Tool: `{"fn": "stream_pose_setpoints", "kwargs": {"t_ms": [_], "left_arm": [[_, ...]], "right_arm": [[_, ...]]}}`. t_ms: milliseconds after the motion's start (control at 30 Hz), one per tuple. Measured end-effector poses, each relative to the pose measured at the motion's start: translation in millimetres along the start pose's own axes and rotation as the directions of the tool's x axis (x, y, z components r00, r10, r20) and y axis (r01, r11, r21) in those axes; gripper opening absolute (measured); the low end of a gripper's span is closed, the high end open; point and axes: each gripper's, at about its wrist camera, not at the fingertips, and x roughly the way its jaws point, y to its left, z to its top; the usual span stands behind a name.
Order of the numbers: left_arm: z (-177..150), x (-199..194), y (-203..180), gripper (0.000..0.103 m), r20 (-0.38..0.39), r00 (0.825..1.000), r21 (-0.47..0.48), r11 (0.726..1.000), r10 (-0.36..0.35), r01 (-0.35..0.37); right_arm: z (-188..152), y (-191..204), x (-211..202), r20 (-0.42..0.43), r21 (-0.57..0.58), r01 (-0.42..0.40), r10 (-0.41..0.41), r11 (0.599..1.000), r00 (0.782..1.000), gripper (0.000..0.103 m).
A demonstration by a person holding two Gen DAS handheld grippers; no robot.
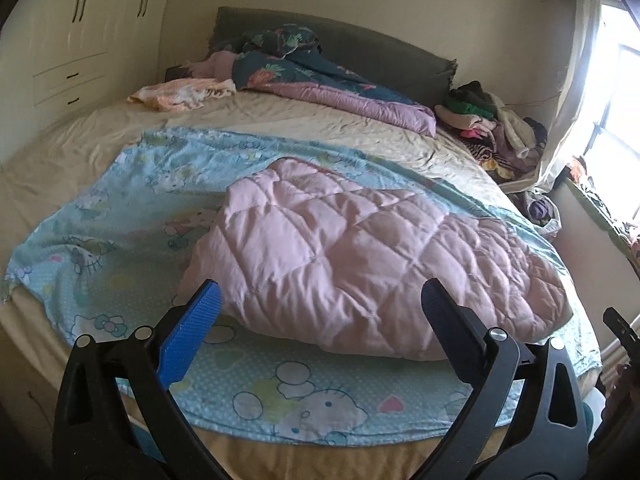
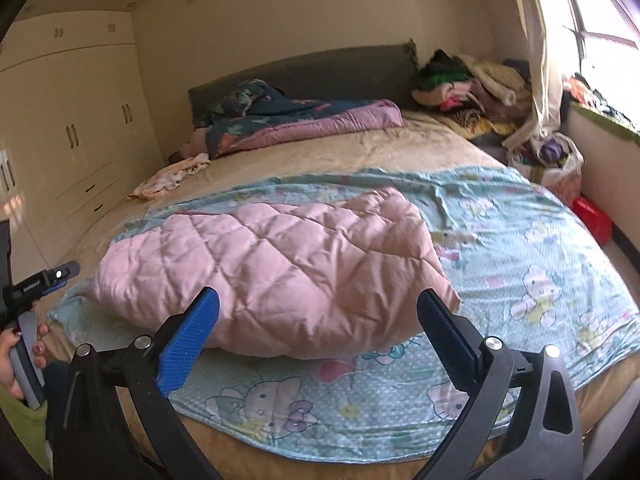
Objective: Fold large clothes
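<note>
Left gripper [image 1: 320, 308] spread wide, nothing between pads, hovering above near edge of bed [image 1: 60, 148]. Right gripper [image 2: 318, 310] likewise wide apart and empty. Pink quilt [image 1: 360, 256] lies folded in puffy bundle on blue sheet [image 1: 120, 200] (cartoon cat print), sheet spread flat over mattress foot. Neither gripper touches quilt. Dark floral duvet [image 1: 304, 72] bunched by headboard [image 1: 380, 48]. Clothes pile [image 1: 492, 120] at far corner near window. Hand [image 2: 20, 352] holding left gripper's handle visible in right view.
</note>
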Motion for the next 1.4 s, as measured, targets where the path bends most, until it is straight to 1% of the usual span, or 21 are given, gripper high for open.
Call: {"fn": "stream_pose_setpoints", "kwargs": {"t_ms": [233,467,700,900,1000,1067,1200,1400], "left_arm": [[-13,-19,-21,0.094,0.031,0.998,0.038,0.998,-0.046,0.045],[-31,-27,-40,0.094,0.029,0.996,0.08,0.994,-0.081,0.079],[-52,-29,-52,0.094,0.019,0.995,0.109,0.989,-0.099,0.096],[-67,-23,-57,0.094,-0.003,0.995,0.128,0.987,-0.097,0.096],[-71,-21,-57,0.094,0.007,0.996,0.141,0.987,-0.085,0.083],[-74,-19,-56,0.094,0.009,0.997,0.138,0.987,-0.082,0.08],[-76,-14,-54,0.094,0.003,0.997,0.133,0.988,-0.079,0.078],[-77,-7,-53,0.094,-0.017,0.997,0.13,0.989,-0.075,0.076]], "right_arm": [[-7,22,-23,0.027,-0.045,0.002,-0.001,0.999,1.0,0.099],[-18,38,-34,0.048,-0.089,0.014,-0.009,0.996,0.999,0.099],[-32,48,-41,0.074,-0.102,0.019,-0.012,0.995,0.997,0.099],[-53,53,-30,0.045,-0.108,0.034,-0.029,0.994,0.999,0.099],[-64,54,-23,0.033,-0.101,0.028,-0.024,0.995,0.999,0.099],[-67,58,-18,0.025,-0.111,0.021,-0.019,0.994,1.0,0.099],[-68,65,-13,0.047,-0.135,0.013,-0.006,0.991,0.999,0.099],[-71,70,0,0.01,-0.145,0.004,-0.003,0.989,1.0,0.099]]}}
